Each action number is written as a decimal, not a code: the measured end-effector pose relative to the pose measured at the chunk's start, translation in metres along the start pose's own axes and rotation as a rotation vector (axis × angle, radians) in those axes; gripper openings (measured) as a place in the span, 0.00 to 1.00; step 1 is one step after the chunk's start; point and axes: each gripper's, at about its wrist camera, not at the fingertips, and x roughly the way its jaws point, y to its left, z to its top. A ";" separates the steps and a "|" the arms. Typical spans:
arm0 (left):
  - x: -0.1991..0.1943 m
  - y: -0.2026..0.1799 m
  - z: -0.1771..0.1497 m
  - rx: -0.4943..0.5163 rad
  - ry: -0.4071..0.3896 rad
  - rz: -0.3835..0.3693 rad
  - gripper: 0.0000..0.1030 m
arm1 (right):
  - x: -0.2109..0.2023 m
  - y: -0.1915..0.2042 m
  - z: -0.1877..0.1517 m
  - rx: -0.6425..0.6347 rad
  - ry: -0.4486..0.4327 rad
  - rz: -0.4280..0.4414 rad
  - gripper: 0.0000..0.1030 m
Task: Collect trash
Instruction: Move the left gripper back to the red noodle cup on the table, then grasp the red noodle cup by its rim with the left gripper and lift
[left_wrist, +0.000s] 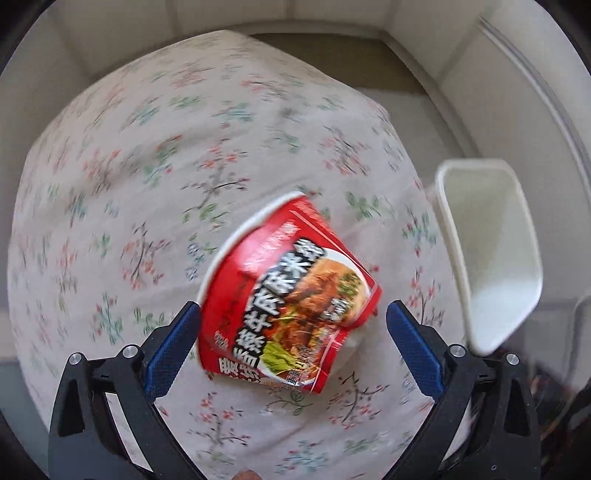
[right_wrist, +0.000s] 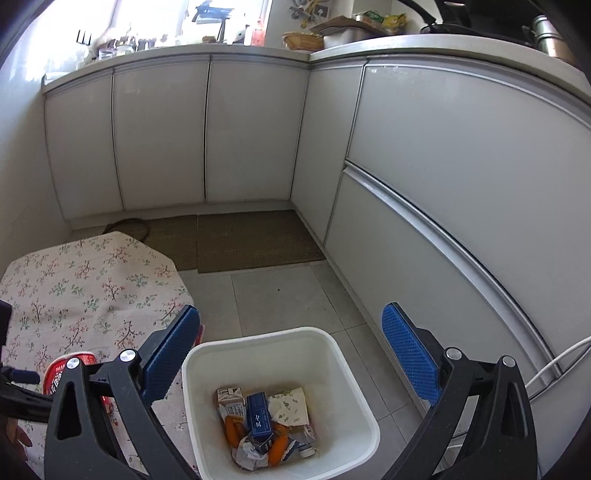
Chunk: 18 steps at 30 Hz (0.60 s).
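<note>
A red instant-noodle cup (left_wrist: 284, 295) lies on its side on the floral tablecloth (left_wrist: 147, 166), blurred by motion. My left gripper (left_wrist: 293, 306) is open around it: the left blue pad (left_wrist: 173, 350) is at the cup's edge and the right pad (left_wrist: 413, 350) stands apart from it. The white trash bin (right_wrist: 332, 369) stands on the floor beside the table and holds cartons, wrappers and paper. My right gripper (right_wrist: 291, 308) hangs open above the bin with nothing between its fingers. In the right wrist view the cup (right_wrist: 72, 365) peeks out at the lower left.
The bin (left_wrist: 487, 240) shows at the right of the table in the left wrist view. White kitchen cabinets (right_wrist: 461, 166) run along the back and right. A brown mat (right_wrist: 251, 240) lies on the tiled floor (right_wrist: 288, 295). A white cable (right_wrist: 554, 362) hangs near the cabinet.
</note>
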 end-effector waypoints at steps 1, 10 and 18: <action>0.002 -0.006 0.001 0.053 0.005 0.024 0.93 | 0.002 0.000 0.000 0.003 0.010 0.004 0.93; 0.019 -0.011 -0.005 0.154 -0.015 0.093 0.90 | 0.014 0.009 -0.001 0.030 0.085 0.062 0.93; -0.027 0.106 -0.026 -0.419 -0.174 -0.380 0.55 | 0.014 0.029 -0.002 0.011 0.108 0.095 0.93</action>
